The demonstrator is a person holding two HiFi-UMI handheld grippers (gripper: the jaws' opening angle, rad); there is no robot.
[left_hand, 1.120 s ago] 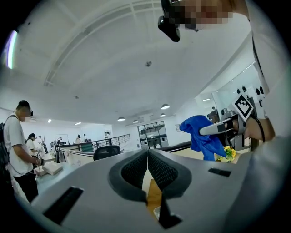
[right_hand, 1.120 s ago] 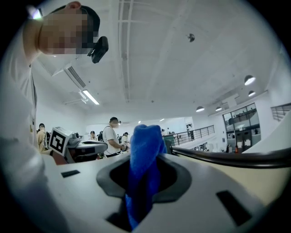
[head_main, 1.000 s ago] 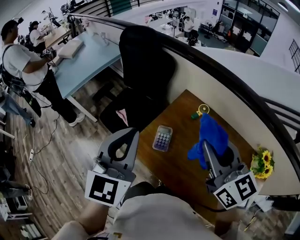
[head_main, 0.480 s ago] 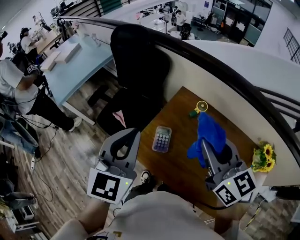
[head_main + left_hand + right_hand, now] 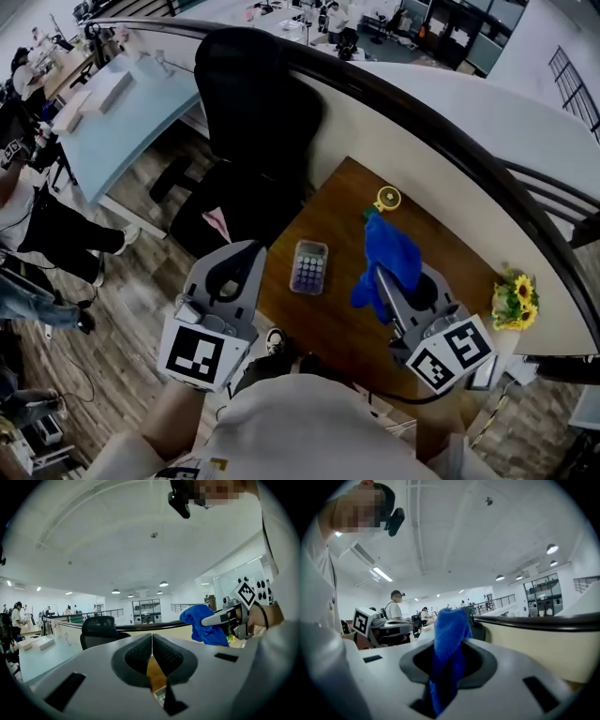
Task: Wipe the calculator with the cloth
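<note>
Cloth point(image 5: 392, 251), blue and bunched, is pinched between the jaws of the right gripper point(image 5: 379, 274), which is held above the wooden counter point(image 5: 333, 328). The right gripper view agrees: the jaws clamp a fold, and loose fabric bulges out past their tips. The left gripper point(image 5: 255, 249) sits off the counter's near-left edge, its jaws pressed together on nothing. The calculator point(image 5: 308, 266) lies flat with its keys up near the counter's left edge, between the two grippers and apart from both. The cloth does not touch it yet.

The step in hand looks like bringing the cloth over to the calculator. To do it well, the right gripper should tip down so that the loose bulge of fabric meets the keys, not the hard jaw tips. Light pressure and long strokes along the calculator's length would suit. It is probably light and may slide, and the edge is close, so strokes are safer aimed toward the middle of the counter. The closed left gripper could brace the calculator's side.
</note>
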